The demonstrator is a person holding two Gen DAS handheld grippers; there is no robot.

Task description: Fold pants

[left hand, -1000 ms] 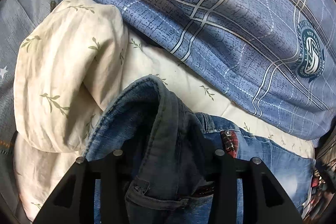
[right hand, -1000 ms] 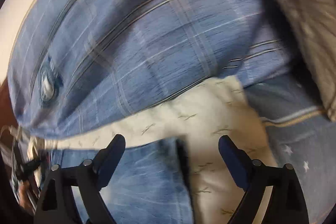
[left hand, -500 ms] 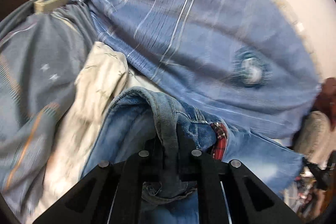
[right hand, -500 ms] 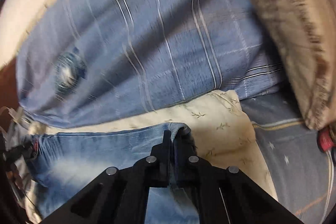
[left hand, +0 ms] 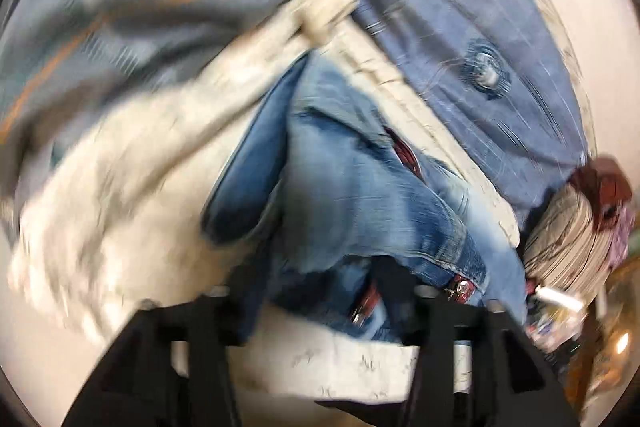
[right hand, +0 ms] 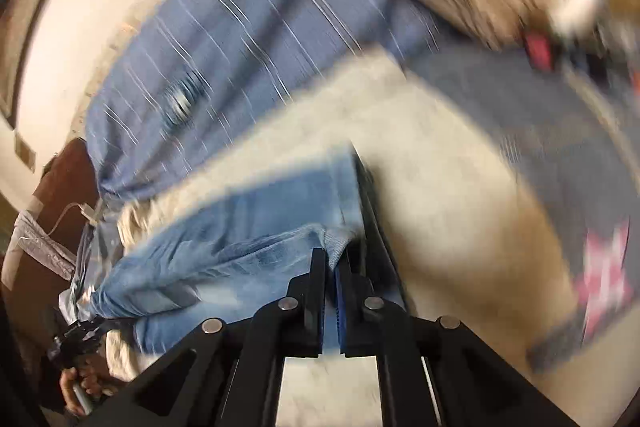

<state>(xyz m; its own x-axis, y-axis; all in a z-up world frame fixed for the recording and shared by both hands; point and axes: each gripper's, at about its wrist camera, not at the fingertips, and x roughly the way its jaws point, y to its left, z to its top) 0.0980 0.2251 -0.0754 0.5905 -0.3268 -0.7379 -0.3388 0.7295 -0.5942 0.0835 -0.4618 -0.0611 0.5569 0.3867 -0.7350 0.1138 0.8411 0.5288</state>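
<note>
The blue jeans [left hand: 352, 195] lie on a cream sheet [left hand: 132, 211], folded over, with the waistband and red belt trim near my left gripper [left hand: 316, 303]. Its jaws stand wide apart with denim between them, not clamped. In the right wrist view the jeans [right hand: 240, 239] stretch left across the cream sheet [right hand: 448, 211]. My right gripper [right hand: 331, 267] is shut on a denim edge and holds it lifted. Both views are motion-blurred.
A blue plaid duvet [left hand: 460, 39] lies behind the jeans and shows in the right wrist view [right hand: 240, 39] too. A grey blanket [left hand: 120, 7] with orange lines is at left. A striped pillow [left hand: 568, 243] and clutter sit at right.
My left gripper has opened and let go of the waistband. My right gripper, shut on the denim edge, has swung the fabric across. Both cameras have moved fast.
</note>
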